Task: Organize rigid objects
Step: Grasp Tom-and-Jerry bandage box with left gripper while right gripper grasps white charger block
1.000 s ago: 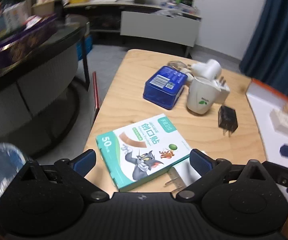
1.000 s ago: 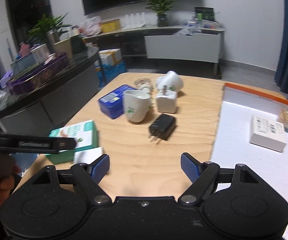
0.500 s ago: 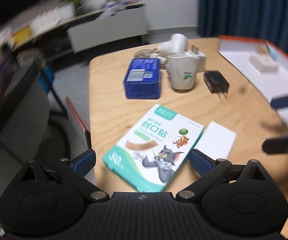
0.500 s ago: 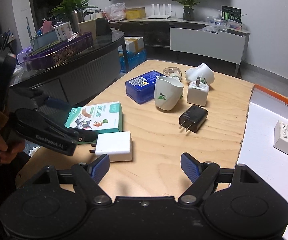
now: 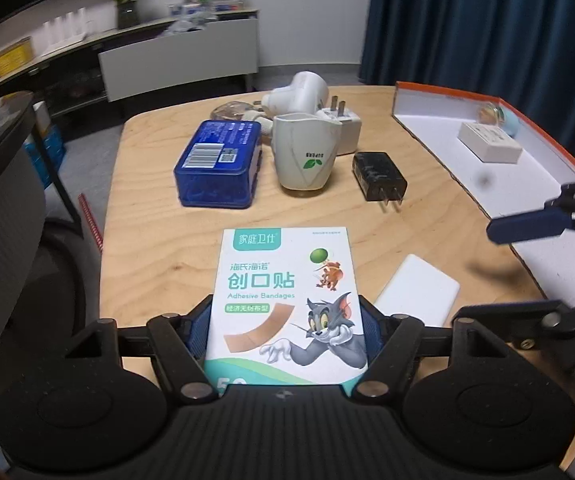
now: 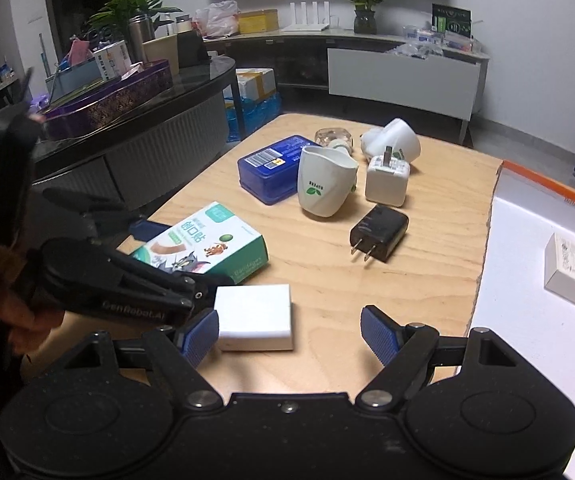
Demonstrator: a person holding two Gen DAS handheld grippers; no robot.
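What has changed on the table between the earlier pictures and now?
The left gripper moved forward and closed its fingers on the two sides of the bandage box; before, it was open and short of the box. The right gripper stayed open and came nearer to the white flat charger. The blue box, white cup and black charger did not move.
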